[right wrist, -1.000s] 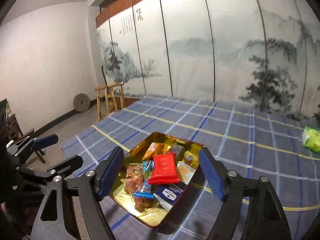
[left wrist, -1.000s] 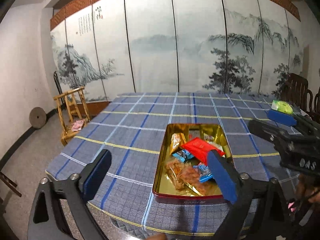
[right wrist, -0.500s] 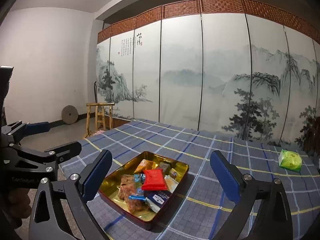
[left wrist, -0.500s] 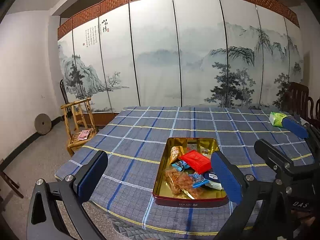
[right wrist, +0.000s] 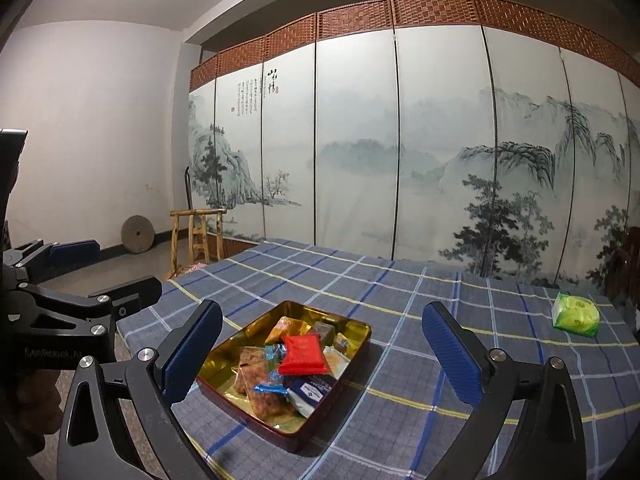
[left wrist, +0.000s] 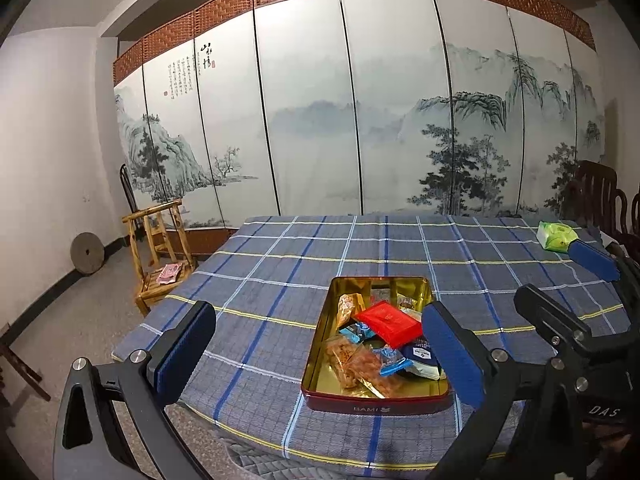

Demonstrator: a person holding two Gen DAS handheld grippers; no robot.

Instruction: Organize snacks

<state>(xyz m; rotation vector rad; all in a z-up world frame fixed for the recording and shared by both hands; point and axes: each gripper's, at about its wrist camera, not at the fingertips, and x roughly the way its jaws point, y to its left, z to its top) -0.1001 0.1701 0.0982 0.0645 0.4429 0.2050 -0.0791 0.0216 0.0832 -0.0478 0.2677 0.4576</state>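
A gold-lined red tin [left wrist: 372, 402] [right wrist: 362, 330] sits near the front edge of the blue plaid table [left wrist: 280, 272] [right wrist: 400, 292]. It holds several wrapped snacks, with a red packet [left wrist: 387, 319] [right wrist: 304, 354] on top. A green snack pack [left wrist: 556, 236] [right wrist: 576, 314] lies alone at the table's far right. My left gripper [left wrist: 316, 356] is open and empty, held back from the tin. My right gripper [right wrist: 322, 354] is open and empty, also back from the tin. Each gripper shows in the other's view, the right one [left wrist: 568, 296] and the left one [right wrist: 100, 272].
A wooden chair [left wrist: 158, 252] [right wrist: 196, 236] stands left of the table with a pink item on its seat. A stone disc [left wrist: 87, 253] [right wrist: 137, 234] leans on the left wall. Dark wooden chairs [left wrist: 600, 196] stand at the right. A painted folding screen [left wrist: 360, 120] backs the table.
Both grippers have pulled back and tilted up from the tin, which now looks smaller and lower in both views. Both stay open and empty.
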